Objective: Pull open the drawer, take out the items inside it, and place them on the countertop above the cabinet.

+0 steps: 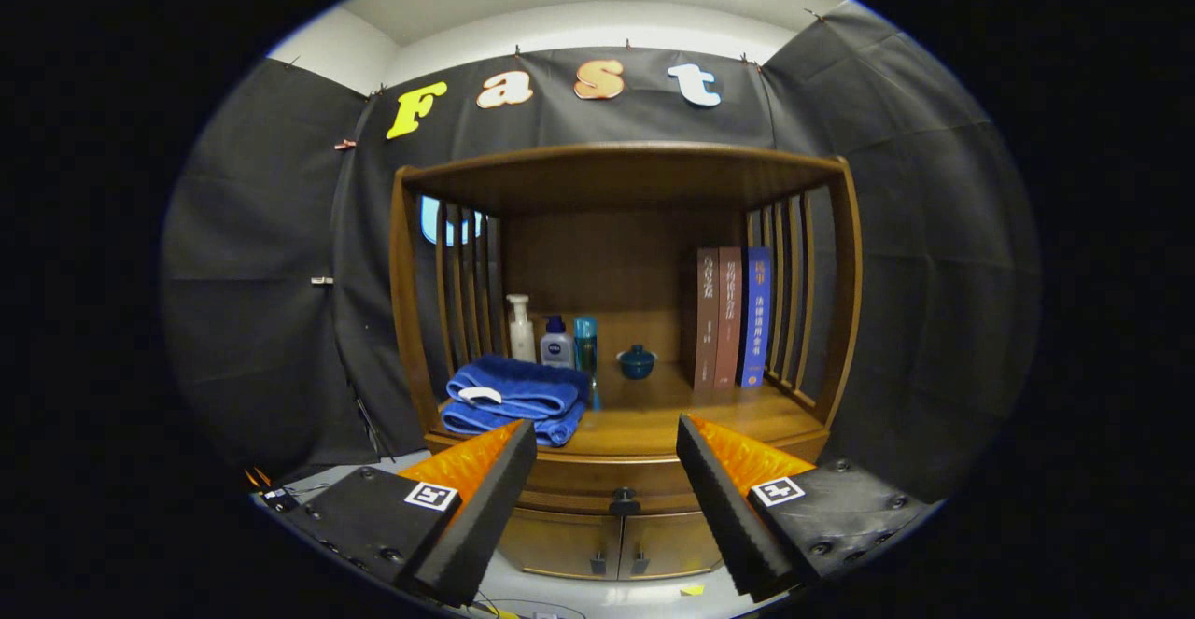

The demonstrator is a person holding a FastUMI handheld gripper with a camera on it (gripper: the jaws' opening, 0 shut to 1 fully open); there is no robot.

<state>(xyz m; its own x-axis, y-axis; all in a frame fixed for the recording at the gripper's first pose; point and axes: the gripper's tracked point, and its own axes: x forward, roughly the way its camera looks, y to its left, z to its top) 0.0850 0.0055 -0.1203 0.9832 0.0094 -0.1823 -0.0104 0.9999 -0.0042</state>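
Your claw (607,451) hangs with its fingers spread wide apart, gripping nothing. Between them and just beyond sits the closed wooden drawer (611,479) with its small dark knob (624,501); two little cabinet doors (611,544) lie below it. Above the drawer, the brown wooden bench (653,418) — roofed and slatted at both sides — carries folded blue towels (513,400), three bottles (555,339), a small blue lidded pot (637,361) and three upright books (733,316). Black cloth walls the booth.
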